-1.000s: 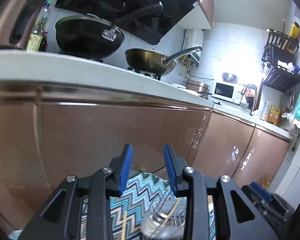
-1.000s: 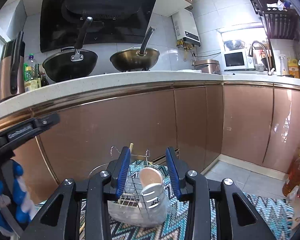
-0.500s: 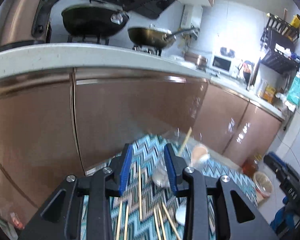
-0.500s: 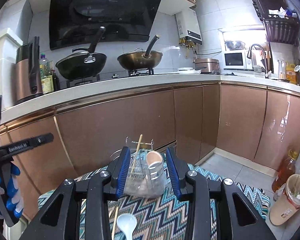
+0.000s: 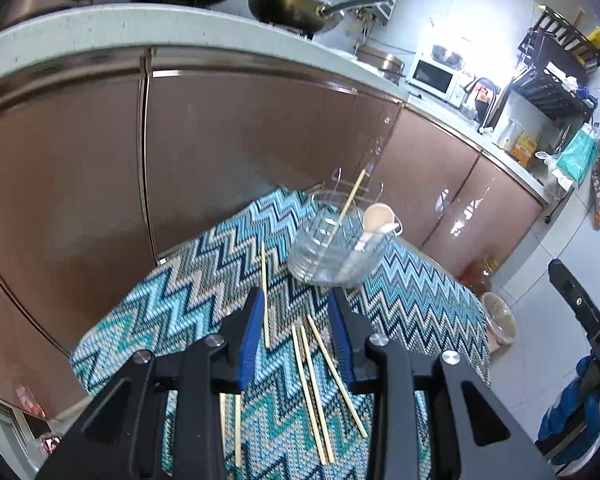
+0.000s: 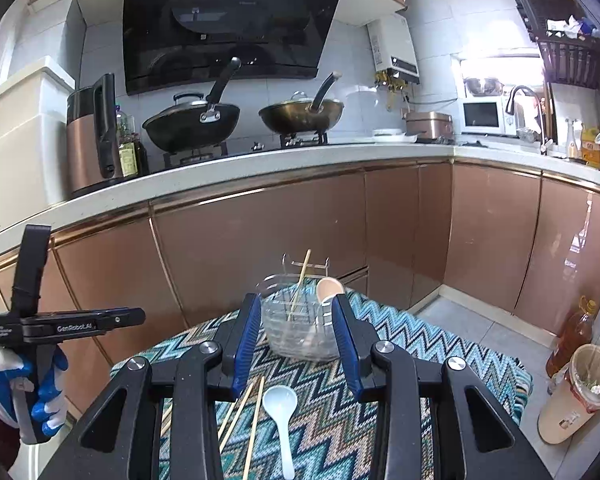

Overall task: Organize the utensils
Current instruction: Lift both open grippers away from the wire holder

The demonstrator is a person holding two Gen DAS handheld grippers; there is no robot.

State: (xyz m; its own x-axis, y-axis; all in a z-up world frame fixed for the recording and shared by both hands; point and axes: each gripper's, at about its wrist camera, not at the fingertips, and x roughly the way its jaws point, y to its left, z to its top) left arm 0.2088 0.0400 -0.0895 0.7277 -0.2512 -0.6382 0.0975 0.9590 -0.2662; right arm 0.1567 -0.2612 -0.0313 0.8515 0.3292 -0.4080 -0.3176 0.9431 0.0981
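Observation:
A clear utensil holder (image 5: 336, 240) stands at the far side of a table under a zigzag cloth (image 5: 188, 288); it holds one chopstick and a beige spoon (image 5: 376, 218). Several loose wooden chopsticks (image 5: 312, 376) lie on the cloth below my left gripper (image 5: 298, 340), which is open and empty above them. In the right wrist view the holder (image 6: 300, 324) sits beyond my right gripper (image 6: 296, 340), open and empty. A white spoon (image 6: 282, 412) and chopsticks (image 6: 244, 412) lie under it. The left gripper's body (image 6: 40, 328) shows at left.
Brown kitchen cabinets (image 6: 260, 240) stand right behind the table, with a counter carrying two woks (image 6: 192, 120) and a kettle. On the tiled floor at right are a waste bin (image 6: 580, 392) and an oil bottle (image 6: 572, 336).
Both grippers have risen and tilted down; more of the cloth, the loose chopsticks and the white spoon have come into view. The left view swung from the cabinet front toward the table.

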